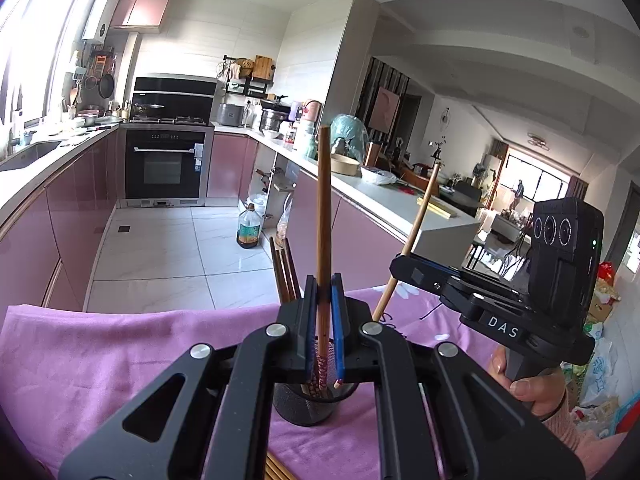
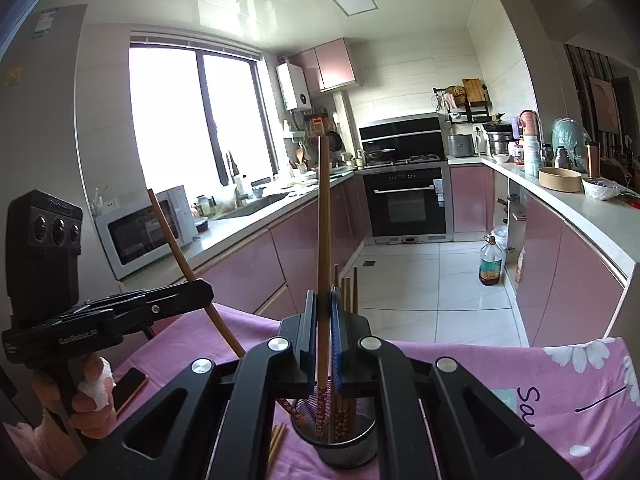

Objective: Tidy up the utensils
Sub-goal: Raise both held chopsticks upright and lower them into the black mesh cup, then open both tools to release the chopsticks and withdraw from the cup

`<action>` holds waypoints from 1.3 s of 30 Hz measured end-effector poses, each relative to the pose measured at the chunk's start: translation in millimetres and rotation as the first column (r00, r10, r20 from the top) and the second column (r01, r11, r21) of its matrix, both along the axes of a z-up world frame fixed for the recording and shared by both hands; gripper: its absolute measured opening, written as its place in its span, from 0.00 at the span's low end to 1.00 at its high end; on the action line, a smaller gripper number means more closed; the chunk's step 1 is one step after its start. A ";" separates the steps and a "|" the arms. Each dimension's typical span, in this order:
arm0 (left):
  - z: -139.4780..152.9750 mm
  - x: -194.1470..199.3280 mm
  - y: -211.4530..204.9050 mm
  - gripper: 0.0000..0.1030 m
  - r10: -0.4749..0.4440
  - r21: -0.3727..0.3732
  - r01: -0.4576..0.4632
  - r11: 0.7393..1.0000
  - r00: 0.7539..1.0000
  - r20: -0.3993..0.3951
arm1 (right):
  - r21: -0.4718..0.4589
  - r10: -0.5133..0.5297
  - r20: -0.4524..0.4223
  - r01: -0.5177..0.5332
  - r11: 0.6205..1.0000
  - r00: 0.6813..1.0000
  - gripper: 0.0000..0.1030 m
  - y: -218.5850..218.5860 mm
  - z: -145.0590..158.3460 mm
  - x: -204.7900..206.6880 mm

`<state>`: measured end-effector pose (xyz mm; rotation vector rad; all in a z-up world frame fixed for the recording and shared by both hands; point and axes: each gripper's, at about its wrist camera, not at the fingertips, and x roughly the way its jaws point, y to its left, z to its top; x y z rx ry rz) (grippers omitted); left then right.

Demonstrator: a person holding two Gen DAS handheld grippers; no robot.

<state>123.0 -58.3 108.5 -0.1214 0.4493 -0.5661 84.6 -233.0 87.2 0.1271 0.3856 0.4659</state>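
Two grippers, each clamped on a chopstick over the mesh holder

The left gripper [image 1: 324,312] and right gripper [image 2: 325,316] both tilt slightly downward, holding each chopstick [image 1: 323,200] [image 2: 323,208] upright above the black mesh holder [image 2: 340,446] on the pink-clothed worktop [image 1: 120,344].

Two brown wooden chopsticks with patterned red tips stand nearly upright, one [image 1: 323,216] and the other [image 2: 323,248], their tips over a black mesh holder [image 2: 340,446] on the pink cloth that already contains several chopsticks [image 2: 347,292].
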 end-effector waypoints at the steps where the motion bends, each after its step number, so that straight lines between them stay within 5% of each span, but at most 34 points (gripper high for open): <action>1: -0.5 -1.1 -1.1 0.07 -0.001 0.007 0.001 1.000 1.000 -0.003 | -0.003 -0.003 -0.005 0.003 1.000 1.000 0.05 0.9 -1.8 1.9; 15: -34.4 13.2 -12.5 0.07 -0.022 0.127 0.036 0.991 0.994 -0.110 | -0.075 -0.021 -0.115 0.012 0.997 0.993 0.05 9.1 -33.1 30.1; 39: -58.6 91.6 -25.5 0.08 -0.020 0.155 0.060 0.986 0.969 -0.248 | -0.133 -0.054 -0.235 0.023 0.991 0.971 0.07 18.7 -66.1 57.8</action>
